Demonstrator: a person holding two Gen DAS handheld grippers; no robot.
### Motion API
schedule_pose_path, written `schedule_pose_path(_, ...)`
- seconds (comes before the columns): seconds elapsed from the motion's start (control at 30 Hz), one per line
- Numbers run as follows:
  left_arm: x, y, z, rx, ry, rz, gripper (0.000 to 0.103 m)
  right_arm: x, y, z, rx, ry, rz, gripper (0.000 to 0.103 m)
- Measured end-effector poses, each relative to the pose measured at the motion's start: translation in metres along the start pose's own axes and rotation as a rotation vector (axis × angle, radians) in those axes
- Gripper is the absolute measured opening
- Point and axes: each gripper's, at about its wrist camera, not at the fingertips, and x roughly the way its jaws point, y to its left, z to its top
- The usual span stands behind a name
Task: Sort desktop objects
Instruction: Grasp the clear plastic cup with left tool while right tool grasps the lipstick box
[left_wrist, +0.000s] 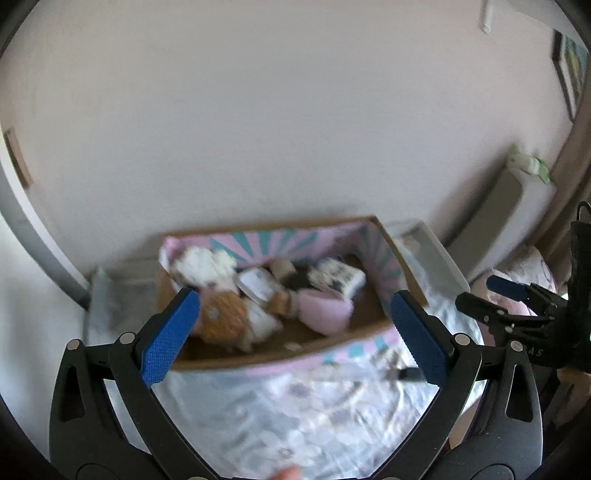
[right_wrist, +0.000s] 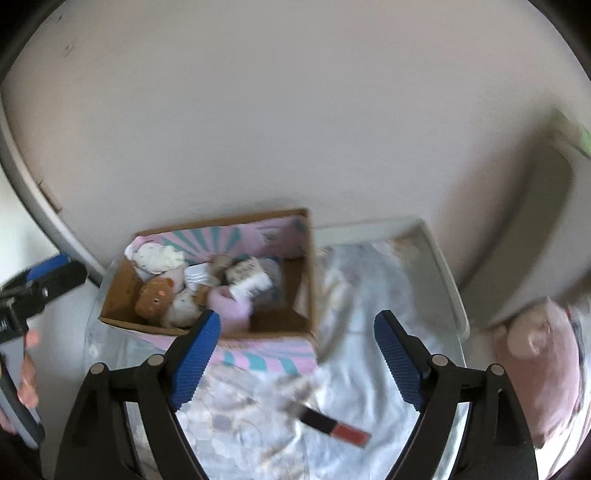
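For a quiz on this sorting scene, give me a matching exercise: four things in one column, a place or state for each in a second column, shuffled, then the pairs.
Things:
1. cardboard box
2. lip gloss tube
3. pink item
4. left claw

Places or states:
A. lying loose on the patterned cloth, outside the box
B. jaws wide apart, nothing between them
C. inside the box among other small things
D. standing on the cloth against the wall, holding sorted things

Pairs: 1-D, 2-A, 3-C, 4-B
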Motion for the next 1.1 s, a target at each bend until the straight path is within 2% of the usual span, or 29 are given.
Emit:
schedule_pose_path(0.03, 0.0, -0.003, -0.007, 0.003, 0.003, -0.017, 0.103, -0.002, -0.005, -0.007, 0.021, -0.001, -0.007, 0.098)
schedule_pose_path(0.07, 0.004, -0.009, -0.018, 0.007, 0.005, -0.032, 0.103, -0.002, -0.01, -0.015, 0.039, 0.006, -0.014, 0.103)
schedule_pose_path(0.2, 0.02, -0.035, -0.055, 0.079, 0.014, -0.049, 0.103, 0.01, -0.024, -0.054, 0.094, 0.044, -0.067, 0.103)
schedule_pose_path(0.3, 0.044, -0.05, -0.084, 0.138, 0.023, -0.061, 0.103, 0.024, -0.033, -0.081, 0.147, 0.055, -0.143, 0.103)
schedule_pose_path(0.5, 0.089, -0.072, -0.132, 0.245, 0.015, -0.065, 0.103, 0.055, -0.042, -0.106, 0.205, 0.096, -0.208, 0.102)
schedule_pose_path(0.8, 0.114, -0.078, -0.149, 0.291, -0.002, -0.022, 0.102, 0.081, -0.04, -0.112, 0.244, 0.126, -0.207, 0.102)
schedule_pose_path(0.93, 0.121, -0.078, -0.149, 0.293, 0.004, -0.019, 0.097, 0.087, -0.037, -0.113, 0.252, 0.128, -0.22, 0.102)
schedule_pose_path(1.0, 0.126, -0.077, -0.149, 0.284, 0.014, -0.022, 0.093, 0.09, -0.037, -0.113, 0.25, 0.131, -0.228, 0.102)
schedule_pose_path(1.07, 0.131, -0.074, -0.148, 0.27, 0.04, -0.026, 0.079, 0.091, -0.038, -0.114, 0.252, 0.133, -0.223, 0.102)
schedule_pose_path(1.1, 0.132, -0.073, -0.148, 0.264, 0.049, -0.031, 0.076, 0.092, -0.038, -0.115, 0.254, 0.131, -0.222, 0.102)
